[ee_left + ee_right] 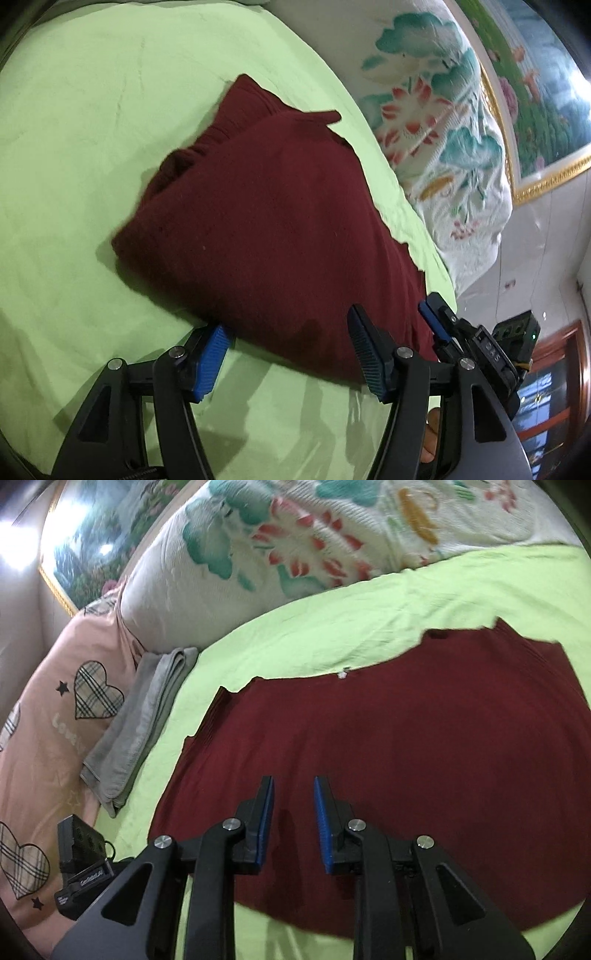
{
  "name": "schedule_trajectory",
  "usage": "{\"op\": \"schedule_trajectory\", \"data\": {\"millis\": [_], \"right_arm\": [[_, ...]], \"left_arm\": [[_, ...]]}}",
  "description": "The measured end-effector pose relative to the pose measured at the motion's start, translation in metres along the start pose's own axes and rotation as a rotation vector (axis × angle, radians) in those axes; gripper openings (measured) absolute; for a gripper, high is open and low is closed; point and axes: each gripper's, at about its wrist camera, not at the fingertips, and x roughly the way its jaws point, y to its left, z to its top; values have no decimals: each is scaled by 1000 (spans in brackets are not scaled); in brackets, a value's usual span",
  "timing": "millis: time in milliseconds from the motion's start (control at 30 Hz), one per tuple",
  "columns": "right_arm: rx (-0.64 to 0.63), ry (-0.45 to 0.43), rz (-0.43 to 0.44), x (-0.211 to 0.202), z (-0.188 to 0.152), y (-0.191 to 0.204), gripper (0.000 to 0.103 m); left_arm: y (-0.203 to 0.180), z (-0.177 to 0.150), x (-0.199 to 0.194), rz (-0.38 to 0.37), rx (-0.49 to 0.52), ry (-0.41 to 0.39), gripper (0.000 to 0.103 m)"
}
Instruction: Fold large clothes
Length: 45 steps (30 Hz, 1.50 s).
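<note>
Through the left wrist camera, our left tool [291, 356] is wide open and holds nothing. Its blue pads sit at the near edge of the dark red garment [266, 206], one pad off on the green bed sheet [92, 129]. The garment lies just ahead of the tool, folded into a thick bundle, so we think a fold has been laid down and the cloth let go. Off to the right of this tool we see the right tool [434, 321] close by, and beyond it a flowered quilt [436, 110] and a gold-framed picture [535, 92].

Through the right wrist camera, our right tool [293, 819] has its pads only a little apart, with nothing between them. It hangs over the garment [388, 738], which spreads flat in front. To its left lie a folded grey towel [144, 720] and a pink pillow [48, 709] with hearts. The bed is soft, so the cloth may wrinkle.
</note>
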Motion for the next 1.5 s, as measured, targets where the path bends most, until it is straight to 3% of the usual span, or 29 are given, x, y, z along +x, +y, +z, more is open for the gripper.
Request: {"op": "schedule_trajectory", "data": {"millis": [100, 233, 300, 400, 433, 467, 533, 633, 867, 967, 1033, 1133, 1167, 1300, 1400, 1500], "right_arm": [[-45, 29, -72, 20, 9, 6, 22], [-51, 138, -111, 59, 3, -7, 21], [-81, 120, -114, 61, -1, -8, 21], [-77, 132, -105, 59, 0, -10, 20], [-81, 136, -102, 59, -1, -11, 20], [-78, 137, -97, 58, -2, -11, 20], [-68, 139, -81, 58, -1, -15, 20], [-45, 139, -55, 59, 0, -18, 20], [11, 153, 8, 60, 1, -27, 20], [169, 171, 179, 46, 11, -55, 21], [361, 76, 318, 9, 15, -96, 21], [491, -61, 355, -41, 15, -146, 24], [515, -68, 368, -47, 14, -155, 24], [546, -58, 349, -61, 10, -178, 32], [499, -44, 365, -62, 17, -167, 58], [429, -18, 313, -59, 28, -152, 66]], "left_arm": [[0, 3, 3, 11, -7, -17, 64], [1, 12, 8, 19, -24, -46, 63], [2, 18, 10, 26, -35, -66, 61], [0, 26, 15, 49, -25, -85, 43], [0, 30, 17, 46, -25, -85, 24], [1, 33, 20, 31, -30, -79, 14], [-2, 38, 20, 10, -23, -92, 13], [-31, 39, 13, -6, 76, -131, 11], [-134, 28, 16, -138, 324, -131, 10], [-180, 7, 41, -163, 452, -70, 10], [-203, -10, 62, -172, 530, -21, 10], [-222, -39, 103, -186, 609, 79, 10], [-223, -49, 118, -170, 626, 104, 10], [-223, -78, 165, -55, 685, 168, 10], [-231, -86, 162, -29, 743, 135, 10], [-232, -80, 158, -44, 733, 128, 10]]}}
